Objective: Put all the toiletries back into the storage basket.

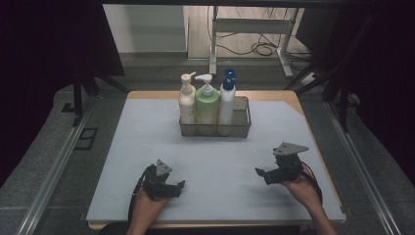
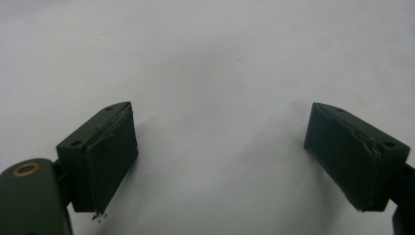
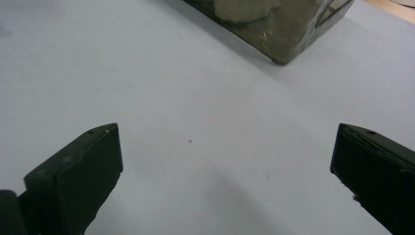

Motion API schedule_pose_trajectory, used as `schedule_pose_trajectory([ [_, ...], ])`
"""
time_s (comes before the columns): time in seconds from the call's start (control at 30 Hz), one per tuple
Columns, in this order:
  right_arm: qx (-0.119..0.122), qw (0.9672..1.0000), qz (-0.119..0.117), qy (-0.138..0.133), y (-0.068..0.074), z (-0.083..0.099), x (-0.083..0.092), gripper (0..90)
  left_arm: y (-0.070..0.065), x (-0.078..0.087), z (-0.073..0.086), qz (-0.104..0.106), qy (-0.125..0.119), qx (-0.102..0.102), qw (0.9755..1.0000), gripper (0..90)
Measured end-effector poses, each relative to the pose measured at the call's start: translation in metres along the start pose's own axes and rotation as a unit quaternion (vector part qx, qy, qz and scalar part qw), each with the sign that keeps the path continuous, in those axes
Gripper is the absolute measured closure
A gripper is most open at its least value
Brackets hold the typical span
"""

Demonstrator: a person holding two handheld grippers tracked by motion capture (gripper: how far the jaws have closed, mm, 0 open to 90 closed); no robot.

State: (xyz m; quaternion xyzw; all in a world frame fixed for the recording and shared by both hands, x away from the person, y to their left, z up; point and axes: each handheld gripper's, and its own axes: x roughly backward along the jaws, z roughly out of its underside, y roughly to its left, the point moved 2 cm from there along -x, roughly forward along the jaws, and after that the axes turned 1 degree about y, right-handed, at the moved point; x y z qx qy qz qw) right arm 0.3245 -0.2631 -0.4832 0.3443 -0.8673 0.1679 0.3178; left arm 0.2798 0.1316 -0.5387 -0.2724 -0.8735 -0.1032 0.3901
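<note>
Both my grippers, left (image 1: 172,188) and right (image 1: 266,174), have fingers wide and hold nothing. The bottles (image 1: 207,104) stand upright in the basket (image 1: 214,130), well ahead of my fingers; the right is nearer.

A grey mat (image 1: 147,161) covers the wooden table (image 1: 293,98), whose bare edge shows at the far right corner. Past the far edge, a pale wall (image 1: 144,29) meets a grey floor (image 1: 161,63); a white desk frame (image 1: 249,29) stands there over loose black cables (image 1: 264,48). Dark curtains (image 1: 44,49) flank both sides.
</note>
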Motion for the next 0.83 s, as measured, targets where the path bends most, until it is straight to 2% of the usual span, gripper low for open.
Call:
schedule_pose_trajectory([
  [0.17,-0.001,1.0,0.0,0.001,0.001,0.015,-0.002,0.0,0.0,0.0,0.0,0.0,0.0,0.0,1.0,11.9],
  [0.57,-0.019,0.9988,-0.022,0.04,0.003,0.05,-0.02,0.0,0.0,0.0,0.0,0.0,0.0,0.0,1.0,11.9],
  [0.6,-0.022,0.9983,-0.026,0.047,0.003,0.052,-0.022,0.0,0.0,0.0,0.0,0.0,0.0,0.0,1.0,11.9],
  [0.83,-0.024,0.9984,-0.025,0.045,0.003,0.052,-0.022,0.0,0.0,0.0,0.0,0.001,0.0,0.0,1.0,11.9],
])
